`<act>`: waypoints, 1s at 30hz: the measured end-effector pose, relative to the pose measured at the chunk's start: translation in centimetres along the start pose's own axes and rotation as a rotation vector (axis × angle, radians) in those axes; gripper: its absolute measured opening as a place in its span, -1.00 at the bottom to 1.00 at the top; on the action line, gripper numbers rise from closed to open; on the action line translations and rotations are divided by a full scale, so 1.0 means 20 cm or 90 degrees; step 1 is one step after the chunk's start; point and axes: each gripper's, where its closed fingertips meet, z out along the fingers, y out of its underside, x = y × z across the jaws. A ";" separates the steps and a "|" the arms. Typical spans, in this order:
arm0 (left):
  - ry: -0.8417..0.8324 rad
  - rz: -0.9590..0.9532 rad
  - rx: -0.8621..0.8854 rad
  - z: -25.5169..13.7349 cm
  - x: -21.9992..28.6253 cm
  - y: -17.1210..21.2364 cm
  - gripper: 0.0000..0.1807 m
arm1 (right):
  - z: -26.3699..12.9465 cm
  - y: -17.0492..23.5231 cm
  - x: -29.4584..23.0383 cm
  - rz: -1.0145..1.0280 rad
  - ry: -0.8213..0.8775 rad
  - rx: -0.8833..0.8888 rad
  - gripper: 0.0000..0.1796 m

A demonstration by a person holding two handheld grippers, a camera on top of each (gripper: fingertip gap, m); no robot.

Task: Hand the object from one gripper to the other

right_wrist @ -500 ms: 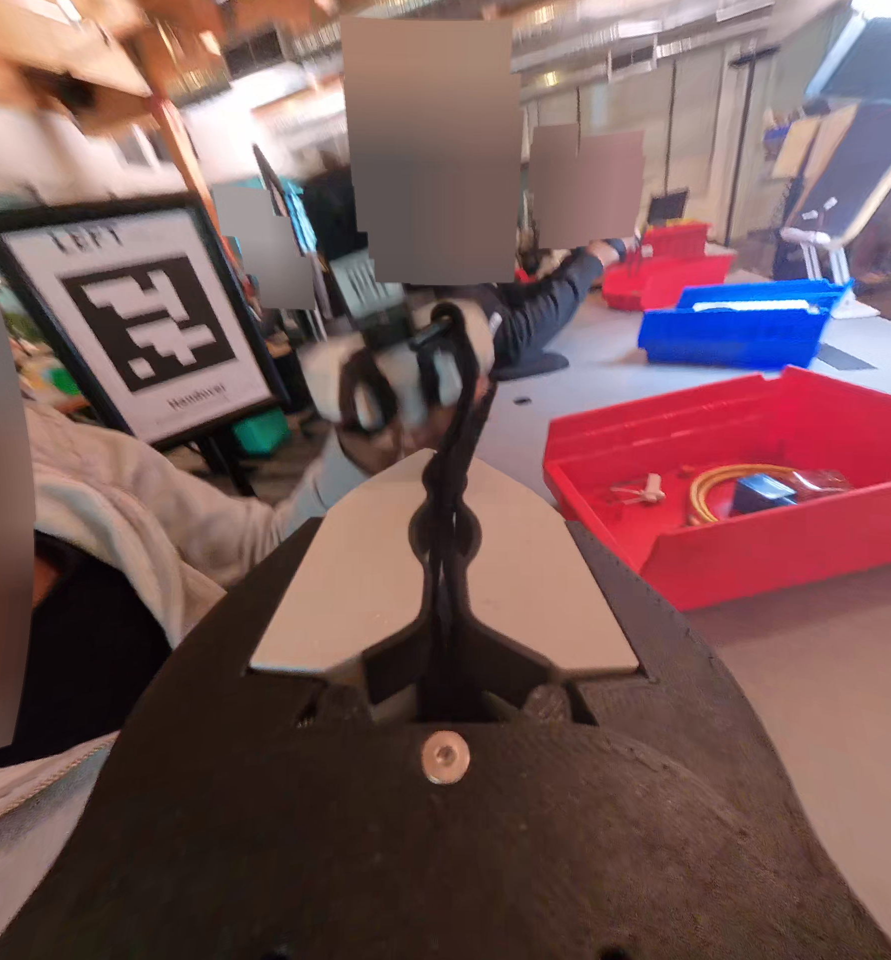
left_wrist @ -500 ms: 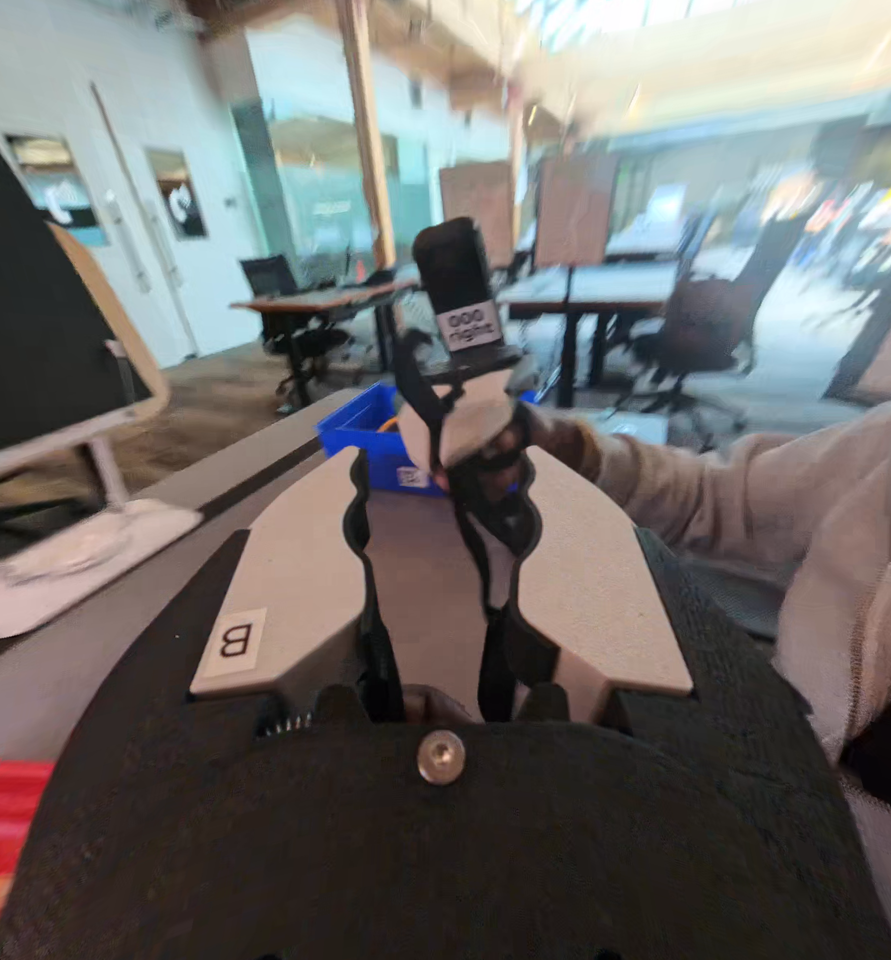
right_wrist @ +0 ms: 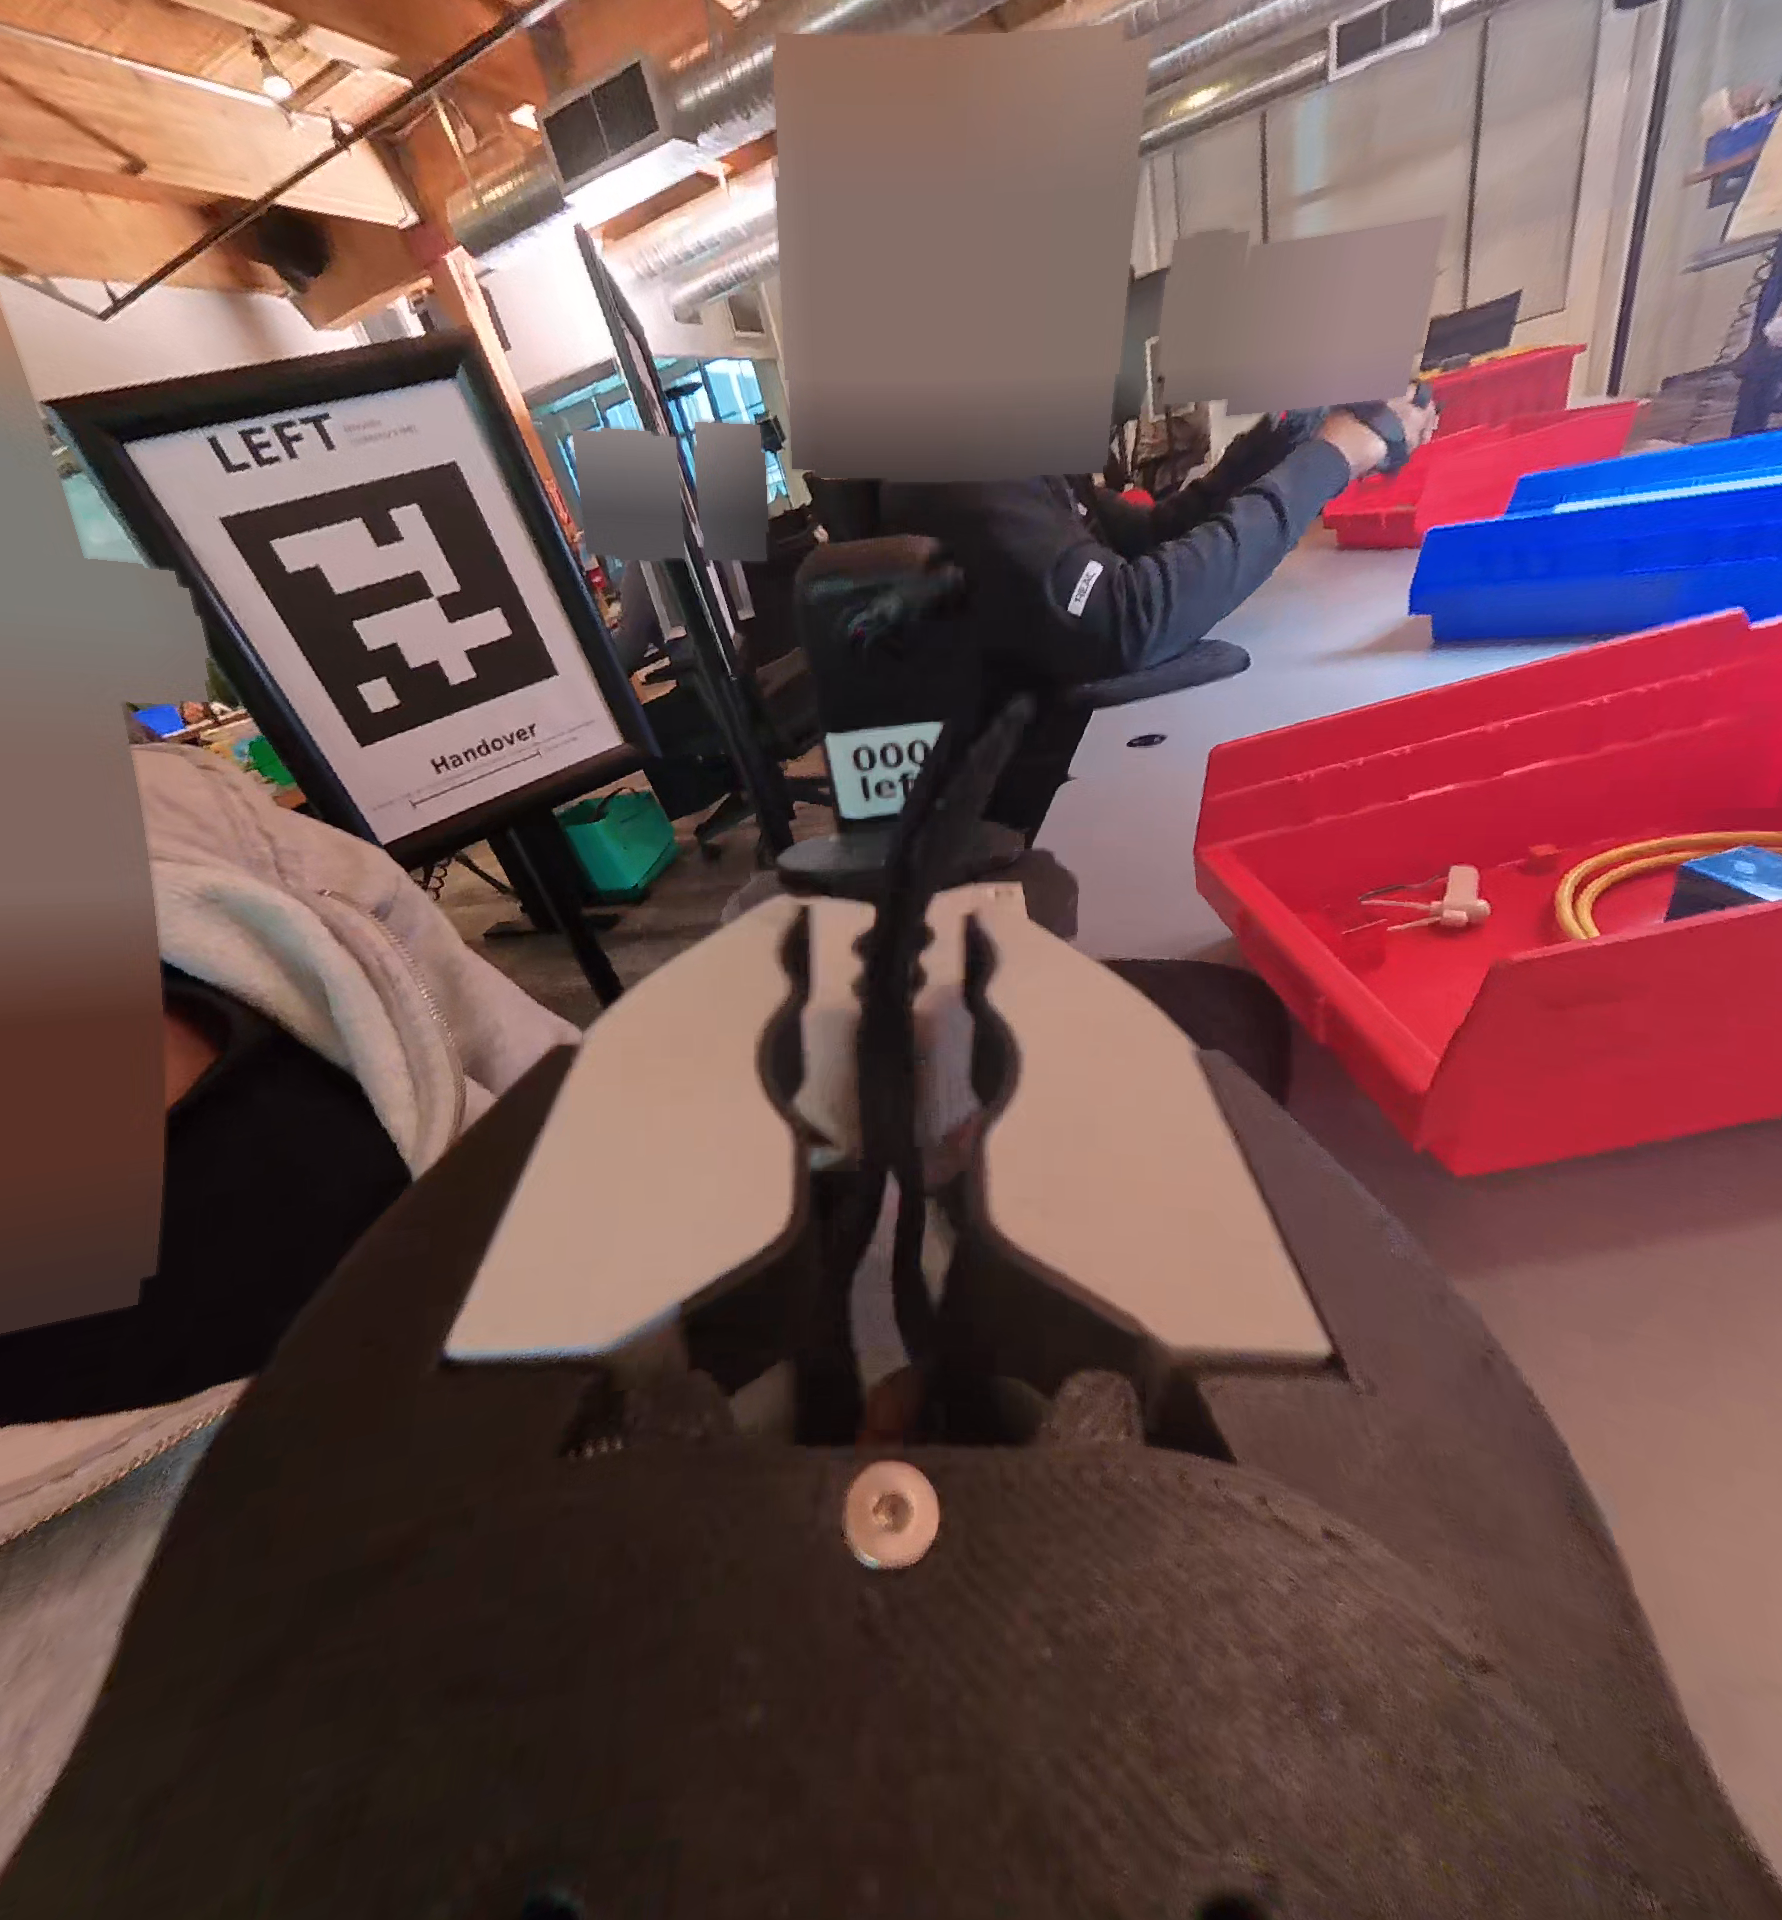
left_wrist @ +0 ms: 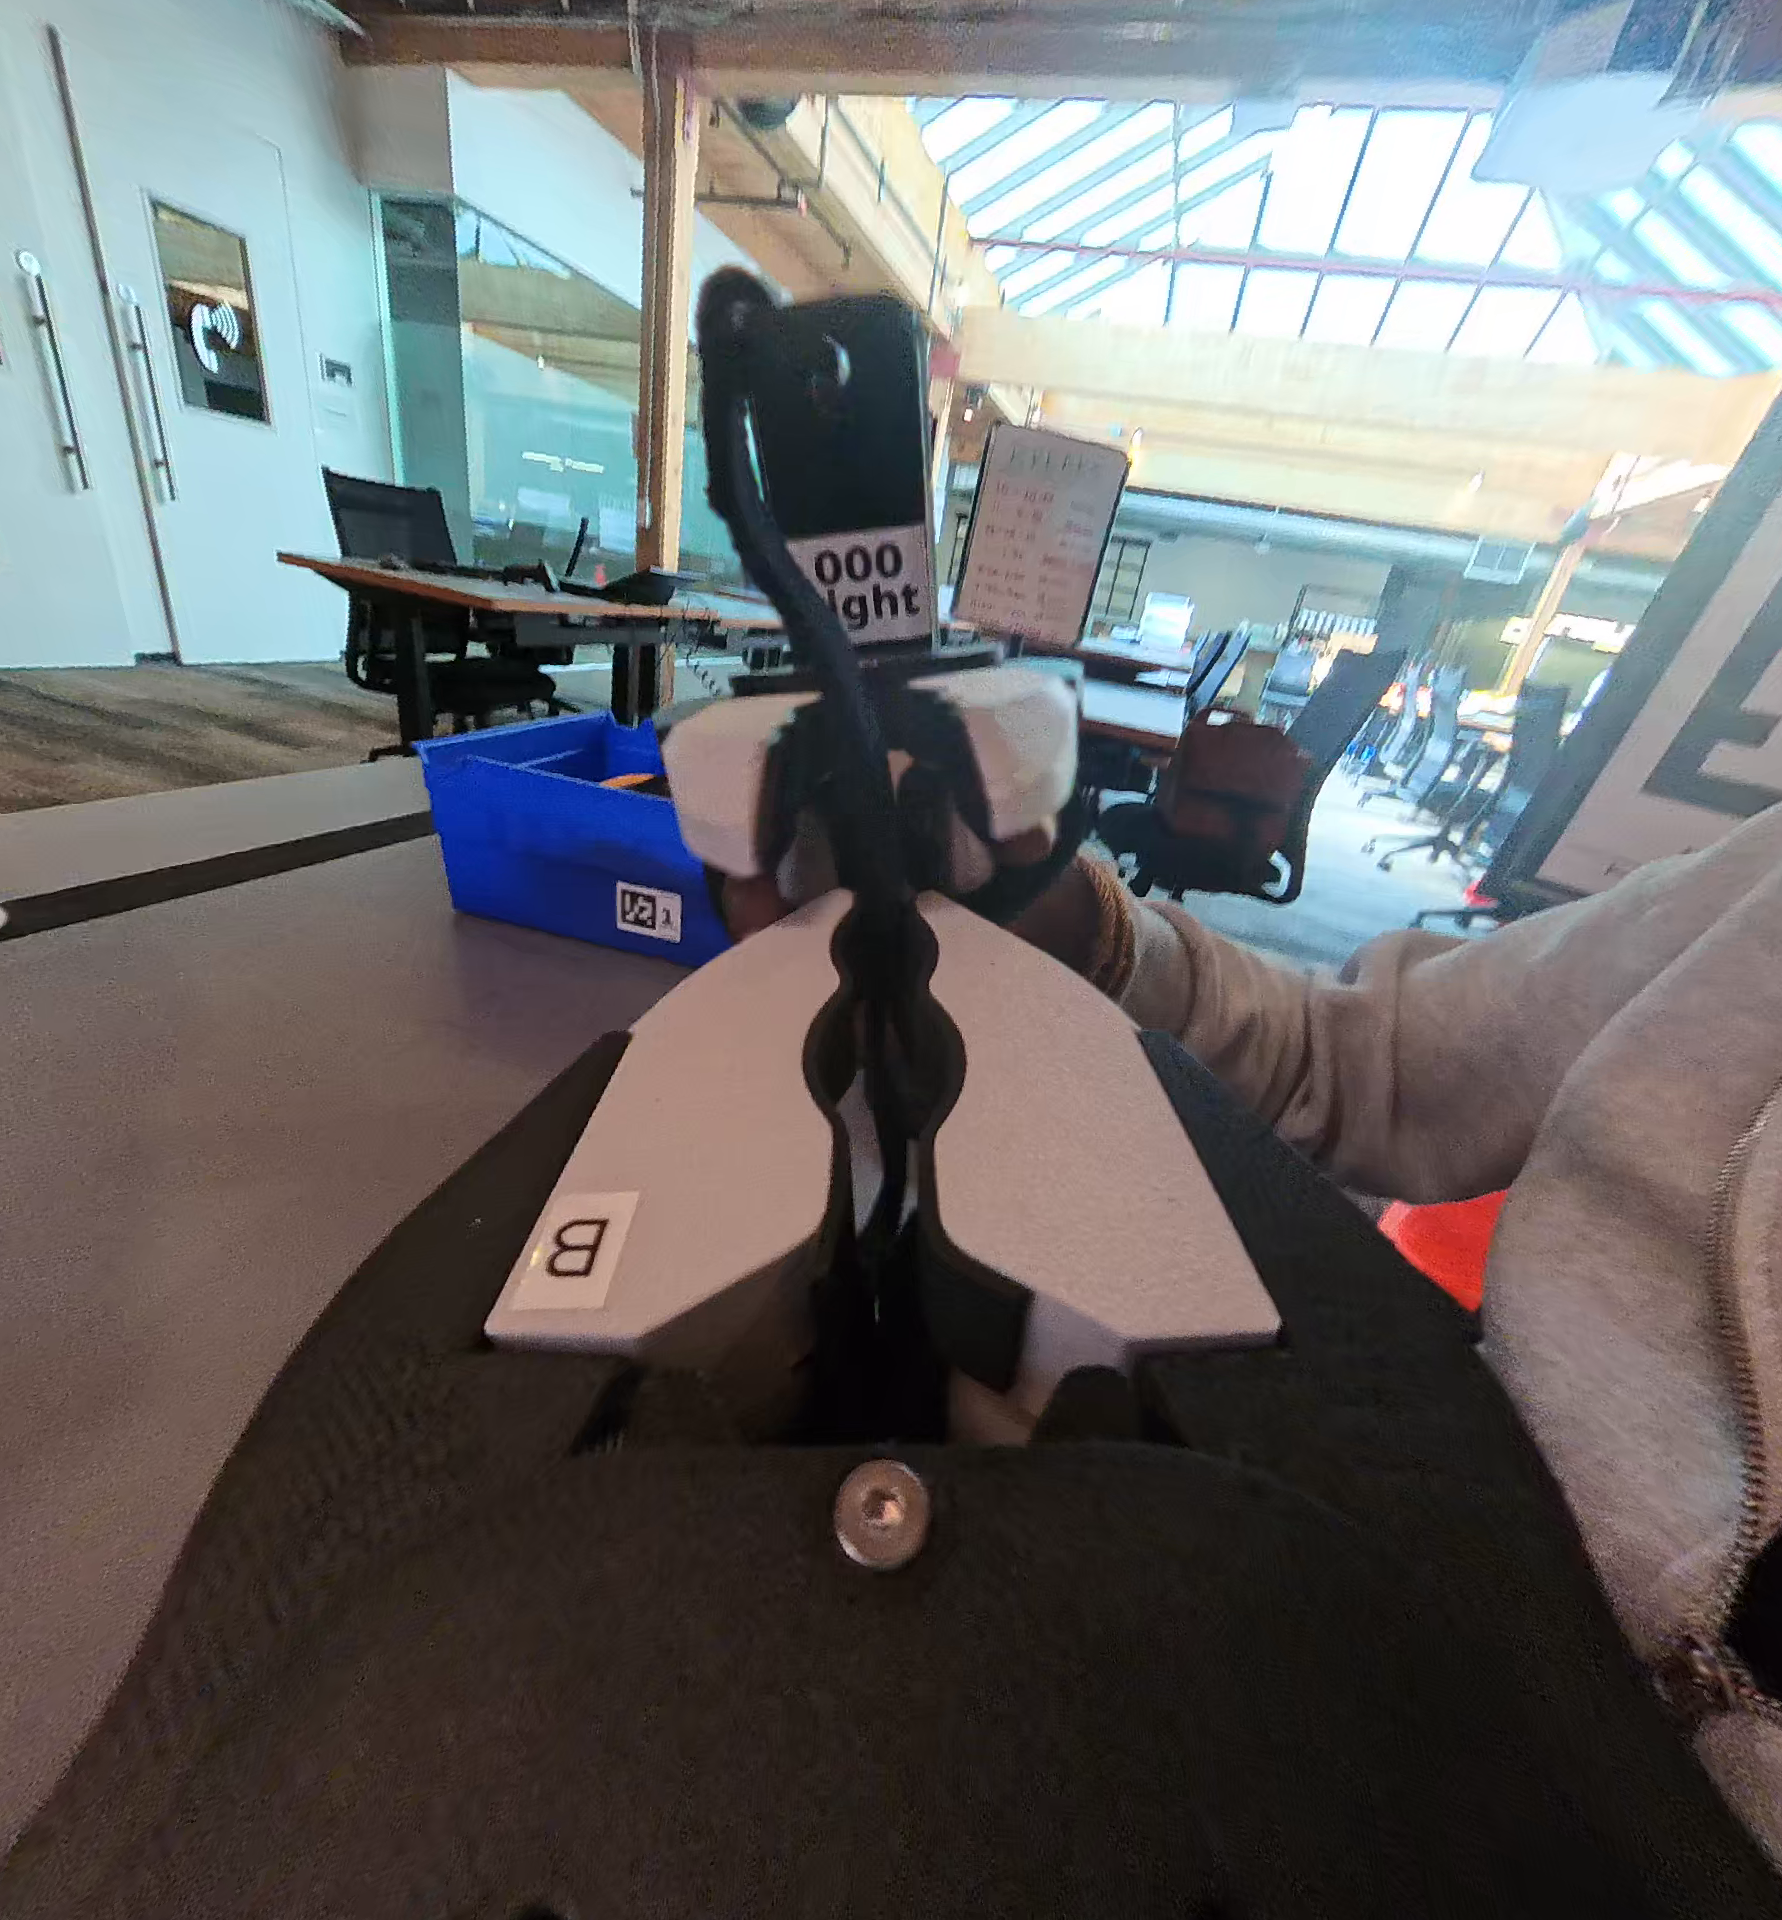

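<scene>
Passing a black cord between two grippers

Clenched on a thin black braided cord (left_wrist: 871,997), the left gripper (left_wrist: 882,925) holds it in mid-air above the grey counter (left_wrist: 191,1039). Facing it, the right gripper (right_wrist: 887,925) stands released, its grey fingers (right_wrist: 679,1122) parted on either side of the cord. A blue plastic bin (left_wrist: 544,831) sits far left; a red plastic bin (right_wrist: 1489,987) sits right.

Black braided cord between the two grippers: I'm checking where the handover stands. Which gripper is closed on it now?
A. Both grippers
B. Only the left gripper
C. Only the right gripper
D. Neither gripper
B: the left gripper has its grey fingers shut on the black braided cord, while the right gripper stands open with gaps either side of the cord.
</scene>
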 end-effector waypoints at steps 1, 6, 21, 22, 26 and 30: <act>0.001 -0.007 0.013 -0.02 0.00 -0.02 -0.94 | -0.01 0.01 0.00 0.003 0.002 -0.010 -0.58; -0.004 -0.018 0.040 -0.10 -0.02 -0.09 -0.94 | -0.02 0.13 0.04 0.002 0.017 -0.045 -0.54; -0.008 -0.017 -0.011 -0.07 -0.01 0.06 -0.94 | -0.01 0.09 0.02 0.031 -0.001 0.011 -0.93; 0.001 -0.023 -0.007 -0.08 0.00 0.05 -0.94 | -0.01 0.08 0.02 0.026 -0.003 0.020 -0.90; 0.005 -0.034 0.039 -0.12 0.00 -0.04 -0.94 | -0.01 0.13 0.01 0.038 -0.028 -0.017 -0.54; 0.028 -0.059 0.063 -0.15 0.01 -0.07 -0.94 | 0.04 0.25 -0.01 0.049 -0.061 -0.090 -0.75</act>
